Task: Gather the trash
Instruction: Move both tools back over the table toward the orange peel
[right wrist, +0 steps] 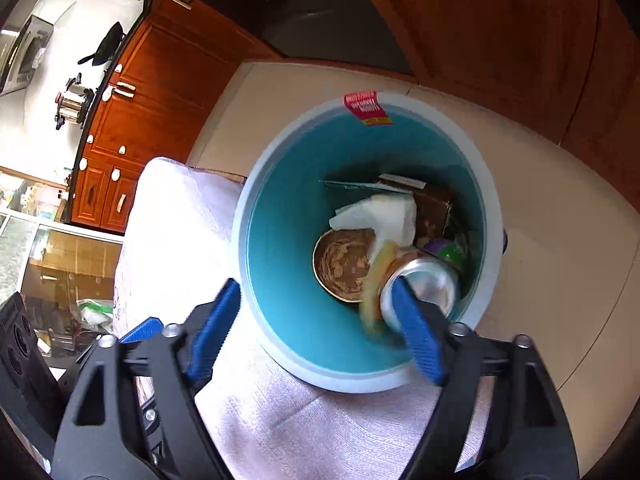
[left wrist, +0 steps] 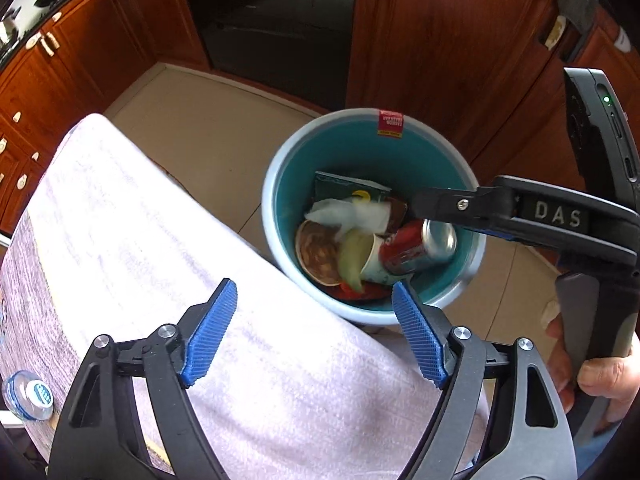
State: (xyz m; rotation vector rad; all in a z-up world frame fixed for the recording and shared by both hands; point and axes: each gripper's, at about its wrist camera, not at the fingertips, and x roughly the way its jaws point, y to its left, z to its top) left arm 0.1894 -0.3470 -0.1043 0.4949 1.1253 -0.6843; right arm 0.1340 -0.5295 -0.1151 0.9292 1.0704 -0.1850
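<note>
At the far left of the left wrist view a clear water bottle (left wrist: 28, 396) lies on the table, near its edge. Over the pale cloth (left wrist: 168, 240) that covers the table, the left gripper (left wrist: 314, 332) hangs level, its blue fingers spread wide with nothing between them. Its right finger (left wrist: 418, 336) reaches past the cloth's edge and overlaps the near rim of the bin (left wrist: 276, 168).

The bin stands on the tan floor, close against the table's side, and open floor lies between it and the wooden cupboards (left wrist: 452, 40) behind. Inside lie a brown-stained paper cup (left wrist: 318, 256), white tissue (left wrist: 352, 212), a dark green packet (left wrist: 340, 186) and a red can (left wrist: 416, 246), all low in the teal well.

To the right, the right gripper (right wrist: 316, 320) reaches in from the side over the bin's mouth, held by a hand (left wrist: 596, 372) at the lower right edge. In its own view its fingers stand wide apart and grip nothing: the left finger (right wrist: 212, 332) is over the cloth outside the rim (right wrist: 256, 184), the right finger (right wrist: 416, 332) over the bin's opening, in front of the can's silver end (right wrist: 430, 280). The can looks blurred there, so whether it is touching the finger cannot be told.
</note>
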